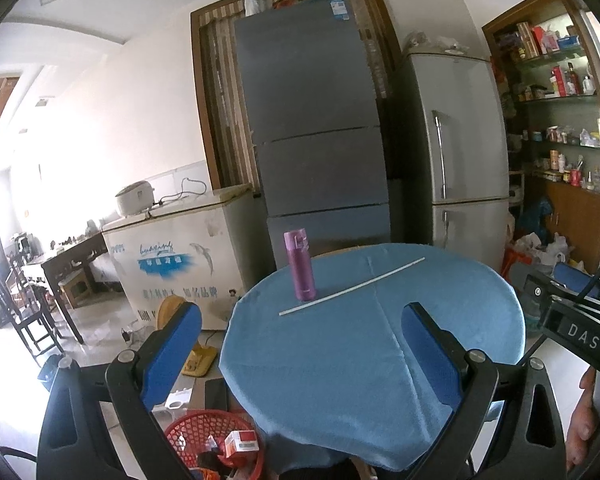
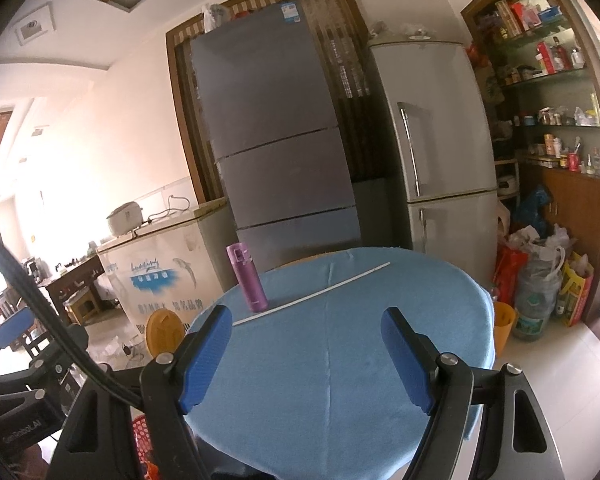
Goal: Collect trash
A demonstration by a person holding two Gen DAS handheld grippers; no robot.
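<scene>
A round table with a blue cloth (image 1: 380, 352) (image 2: 340, 360) stands ahead. On its far side stand a purple flask (image 1: 299, 266) (image 2: 247, 278) and a long white stick (image 1: 352, 286) (image 2: 312, 294) lying slantwise. A red mesh basket (image 1: 192, 436) on the floor at the table's near left holds a red-and-white box (image 1: 242, 442) and other scraps; its rim shows in the right wrist view (image 2: 140, 436). My left gripper (image 1: 300, 344) is open and empty above the table's near edge. My right gripper (image 2: 306, 356) is open and empty over the near part of the cloth.
A chest freezer (image 1: 180, 256) stands left of the table, two fridges (image 1: 312, 120) (image 1: 456, 132) behind it. Bags and a large jar (image 2: 538, 300) crowd the floor at the right by shelves (image 2: 548, 80). An orange bin (image 2: 504, 328) sits by the table's right edge.
</scene>
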